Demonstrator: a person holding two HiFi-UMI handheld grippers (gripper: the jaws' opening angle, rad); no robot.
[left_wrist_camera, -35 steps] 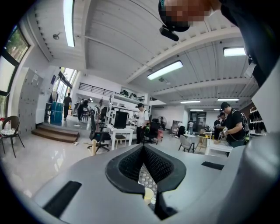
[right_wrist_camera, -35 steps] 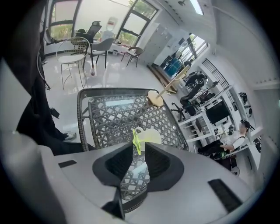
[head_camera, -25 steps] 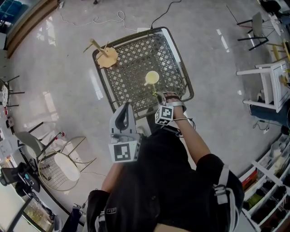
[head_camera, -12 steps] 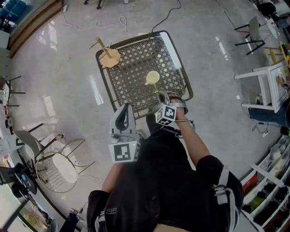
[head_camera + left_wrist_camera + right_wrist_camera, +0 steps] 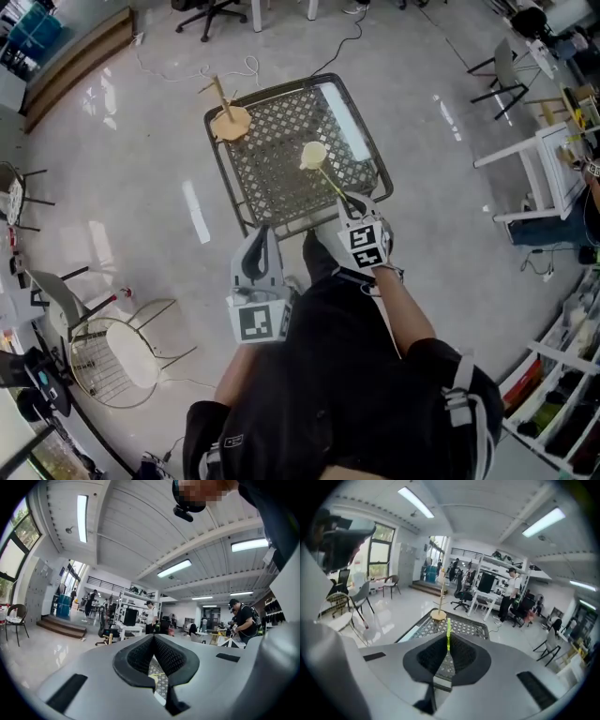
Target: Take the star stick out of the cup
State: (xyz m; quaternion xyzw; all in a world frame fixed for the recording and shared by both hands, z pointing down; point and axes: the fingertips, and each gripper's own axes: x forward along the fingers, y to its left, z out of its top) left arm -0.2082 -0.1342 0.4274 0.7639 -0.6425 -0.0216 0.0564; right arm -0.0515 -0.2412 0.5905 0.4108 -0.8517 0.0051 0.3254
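The left claw (image 5: 153, 638) was found closed, pad against pad, with nothing between. It was held short of the near edge of the lattice bench (image 5: 272, 178). A wooden stand (image 5: 228, 119) was recorded at the bench's far left corner.

The star stick (image 5: 335, 186) was seen as a thin, straight, yellow-green rod; its star was not made out. Its long axis ran from the pale yellow cup (image 5: 313, 155), near the middle of the bench, diagonally back and rightward to the right claw (image 5: 448, 651). That claw was closed on the stick's near end. Whether the far end remained inside the cup could not be determined.

Against the frame half a second earlier, the right claw had been drawn back toward the person. A longer run of stick was exposed between cup and claw.
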